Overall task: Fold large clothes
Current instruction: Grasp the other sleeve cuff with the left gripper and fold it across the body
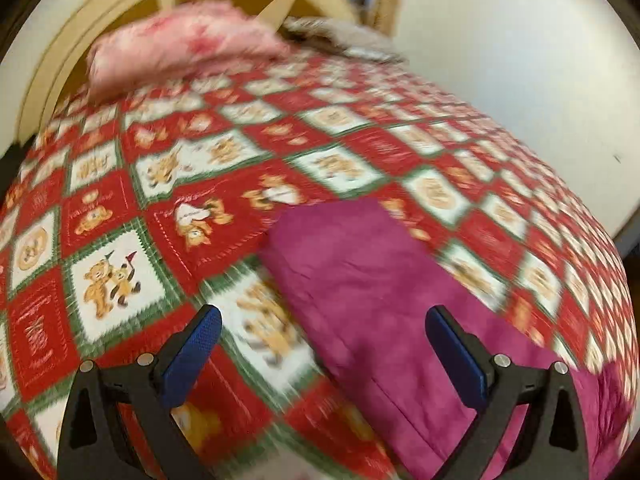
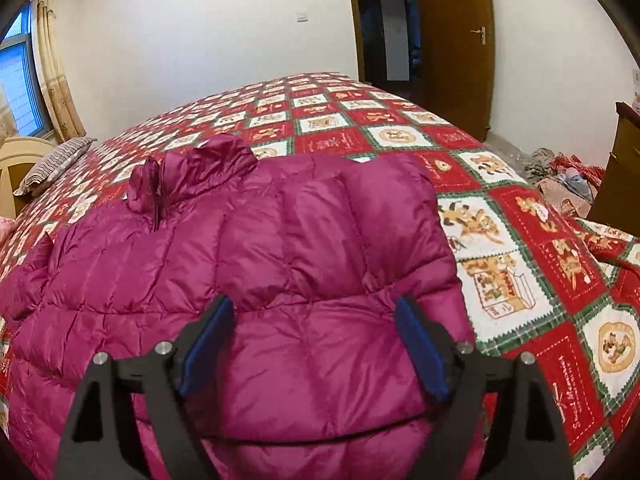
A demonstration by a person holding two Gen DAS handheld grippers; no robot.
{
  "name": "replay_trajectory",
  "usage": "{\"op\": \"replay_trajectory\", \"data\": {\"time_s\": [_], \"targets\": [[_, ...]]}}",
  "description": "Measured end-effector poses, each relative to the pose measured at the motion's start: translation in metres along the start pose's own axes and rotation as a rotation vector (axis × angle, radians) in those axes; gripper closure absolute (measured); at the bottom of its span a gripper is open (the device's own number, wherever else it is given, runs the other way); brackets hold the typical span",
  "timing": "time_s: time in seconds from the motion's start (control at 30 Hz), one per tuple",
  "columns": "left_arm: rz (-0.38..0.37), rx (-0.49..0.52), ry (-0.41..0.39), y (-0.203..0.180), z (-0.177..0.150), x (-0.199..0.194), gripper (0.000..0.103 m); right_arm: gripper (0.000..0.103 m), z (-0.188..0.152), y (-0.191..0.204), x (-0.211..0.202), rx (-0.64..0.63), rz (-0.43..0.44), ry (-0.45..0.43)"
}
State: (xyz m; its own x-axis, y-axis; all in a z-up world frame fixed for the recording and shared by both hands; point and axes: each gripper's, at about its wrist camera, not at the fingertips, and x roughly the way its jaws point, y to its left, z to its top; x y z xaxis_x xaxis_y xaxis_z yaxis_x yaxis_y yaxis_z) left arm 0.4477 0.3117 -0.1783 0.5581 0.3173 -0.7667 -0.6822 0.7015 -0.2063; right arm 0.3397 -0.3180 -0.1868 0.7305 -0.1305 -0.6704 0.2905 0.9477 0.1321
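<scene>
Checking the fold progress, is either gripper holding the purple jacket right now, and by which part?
Nothing is held. The left gripper and right gripper are both open above the magenta puffer jacket, pads not pressing it.

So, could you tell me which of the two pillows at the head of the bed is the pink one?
The pink pillow lies left in the left wrist view; the striped grey pillow is beside it.

The left wrist view is motion-blurred: the pink pillow (image 1: 180,46) smears. The magenta down jacket (image 2: 248,280) runs off the right wrist view's bottom edge
</scene>
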Motion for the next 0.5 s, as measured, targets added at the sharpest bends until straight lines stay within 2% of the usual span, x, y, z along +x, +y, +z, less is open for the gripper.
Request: {"op": "replay_trajectory", "data": {"time_s": [0.1,0.23,0.27,0.3,0.33,0.4,0.43,0.47,0.5], "targets": [[-0.018,-0.056,0.095,0.012,0.007,0.033,0.001,0.018,0.0,0.002,0.001,-0.012,-0.014,0.004],[0.003,-0.022,0.061,0.005,0.001,0.036,0.002,0.018,-0.001,0.004,0.003,-0.024,-0.029,0.01],[0.012,-0.007,0.05,0.003,-0.002,0.035,0.005,0.018,-0.001,0.004,0.003,-0.025,-0.031,0.01],[0.035,0.008,0.036,0.002,-0.005,0.036,0.017,0.018,-0.001,0.004,0.004,-0.026,-0.032,0.011],[0.057,0.026,0.023,0.0,-0.007,0.036,0.023,0.018,-0.001,0.005,0.004,-0.026,-0.033,0.012],[0.078,0.063,-0.013,-0.001,-0.011,0.034,0.048,0.018,-0.001,0.004,0.004,-0.024,-0.031,0.012],[0.061,0.063,-0.019,0.0,-0.008,0.035,0.058,0.018,-0.001,0.004,0.004,-0.024,-0.03,0.012],[0.031,0.058,-0.026,0.001,-0.007,0.033,0.081,0.018,-0.001,0.004,0.005,-0.022,-0.028,0.013],[-0.021,0.053,-0.023,0.003,-0.004,0.031,0.091,0.018,-0.001,0.004,0.005,-0.02,-0.025,0.013]]}}
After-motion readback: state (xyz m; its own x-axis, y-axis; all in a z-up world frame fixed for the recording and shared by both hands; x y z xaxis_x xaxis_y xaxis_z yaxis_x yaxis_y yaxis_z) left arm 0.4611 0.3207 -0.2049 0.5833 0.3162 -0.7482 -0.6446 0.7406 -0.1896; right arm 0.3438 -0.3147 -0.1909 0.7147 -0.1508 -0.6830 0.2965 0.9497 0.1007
